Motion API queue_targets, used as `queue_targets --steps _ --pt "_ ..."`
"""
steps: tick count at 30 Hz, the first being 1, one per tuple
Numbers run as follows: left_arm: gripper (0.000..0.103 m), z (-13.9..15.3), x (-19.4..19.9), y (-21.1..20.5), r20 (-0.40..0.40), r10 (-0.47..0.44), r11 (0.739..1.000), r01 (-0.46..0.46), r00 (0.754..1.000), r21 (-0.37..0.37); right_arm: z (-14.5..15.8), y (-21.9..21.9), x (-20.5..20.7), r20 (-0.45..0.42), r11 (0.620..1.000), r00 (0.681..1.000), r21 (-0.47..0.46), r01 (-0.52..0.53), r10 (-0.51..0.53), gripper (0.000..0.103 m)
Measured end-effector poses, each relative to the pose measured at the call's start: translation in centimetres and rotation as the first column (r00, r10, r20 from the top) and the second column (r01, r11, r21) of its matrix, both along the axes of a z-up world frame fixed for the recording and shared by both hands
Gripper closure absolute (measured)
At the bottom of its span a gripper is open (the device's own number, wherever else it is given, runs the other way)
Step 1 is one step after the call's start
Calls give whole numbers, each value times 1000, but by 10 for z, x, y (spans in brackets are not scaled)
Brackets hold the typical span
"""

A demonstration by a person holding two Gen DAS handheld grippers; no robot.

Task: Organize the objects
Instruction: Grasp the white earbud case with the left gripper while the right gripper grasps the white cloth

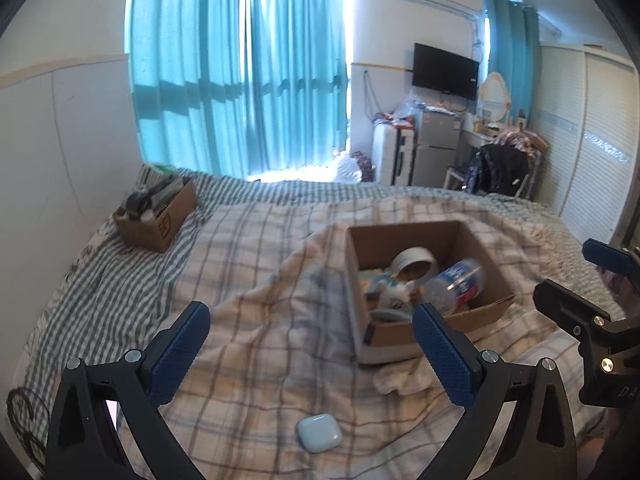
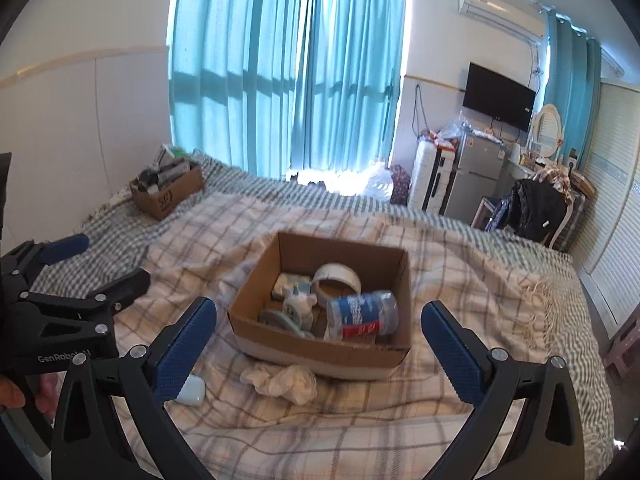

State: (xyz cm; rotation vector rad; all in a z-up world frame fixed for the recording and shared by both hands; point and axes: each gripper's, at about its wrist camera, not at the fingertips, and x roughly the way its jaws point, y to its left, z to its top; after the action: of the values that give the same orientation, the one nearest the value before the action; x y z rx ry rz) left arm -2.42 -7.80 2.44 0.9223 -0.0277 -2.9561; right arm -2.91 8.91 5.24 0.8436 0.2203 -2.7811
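Observation:
An open cardboard box (image 2: pixel 320 365) sits on the plaid blanket and holds a tape roll (image 2: pixel 336 276), a lying plastic bottle (image 2: pixel 362 314), a small plush toy (image 2: pixel 298 304) and a tissue pack (image 2: pixel 292 282). In front of it lie a crumpled white cloth (image 2: pixel 280 380) and a pale earbud case (image 1: pixel 319 432). My right gripper (image 2: pixel 319 309) hovers open in front of the box, holding nothing. My left gripper (image 1: pixel 312 309) is open and empty above the blanket, left of the box (image 1: pixel 356 300), with the earbud case below it.
A second cardboard box (image 1: pixel 156 216) full of items stands at the bed's far left by the wall. Beyond the bed are a chair with a black jacket (image 2: pixel 536 204), a small fridge (image 2: pixel 476 176) and a white suitcase (image 2: pixel 430 176). A dark cable (image 1: pixel 20 412) lies at the near left.

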Motion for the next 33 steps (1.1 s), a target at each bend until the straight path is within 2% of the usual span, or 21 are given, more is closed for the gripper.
queue_targets --steps 6,9,13,15,17,19,22,26,30,32,33 --pt "0 -62 3 -4 49 64 996 -60 997 -64 -62 -1 -18 100 1000 995 -12 1 1 0" --pt "0 -94 3 -5 101 71 997 -66 992 -49 -88 3 -27 141 999 990 -31 10 -5 0" --pt "1 -144 -5 -4 222 61 998 -59 973 -16 -116 2 -43 188 999 982 -41 23 -15 0" --pt "7 -162 -10 -2 286 47 999 -52 957 9 -129 2 -51 206 999 978 -42 28 -19 0" --pt "25 -179 -13 0 356 15 999 -31 934 39 -142 2 -57 220 998 975 -49 32 -21 0" --pt "36 -192 -14 2 401 -1 999 -21 916 51 -153 2 -62 240 998 971 -57 38 -23 0" --pt "37 -204 -19 5 435 -1 999 -21 901 45 -163 1 -67 256 998 966 -57 35 -19 0" --pt "38 -206 -20 13 439 6 1000 -9 899 6 -173 0 -71 282 998 959 -62 6 11 5" --pt "53 -201 -14 13 420 13 1000 -12 908 -5 -184 -4 -76 330 997 943 -67 -26 47 10" --pt "53 -198 -14 9 405 12 1000 -21 914 16 -191 -7 -80 370 996 926 -68 -49 71 17" --pt "53 -196 -12 6 401 10 999 -25 916 33 -196 -8 -82 390 996 918 -66 -53 74 26"
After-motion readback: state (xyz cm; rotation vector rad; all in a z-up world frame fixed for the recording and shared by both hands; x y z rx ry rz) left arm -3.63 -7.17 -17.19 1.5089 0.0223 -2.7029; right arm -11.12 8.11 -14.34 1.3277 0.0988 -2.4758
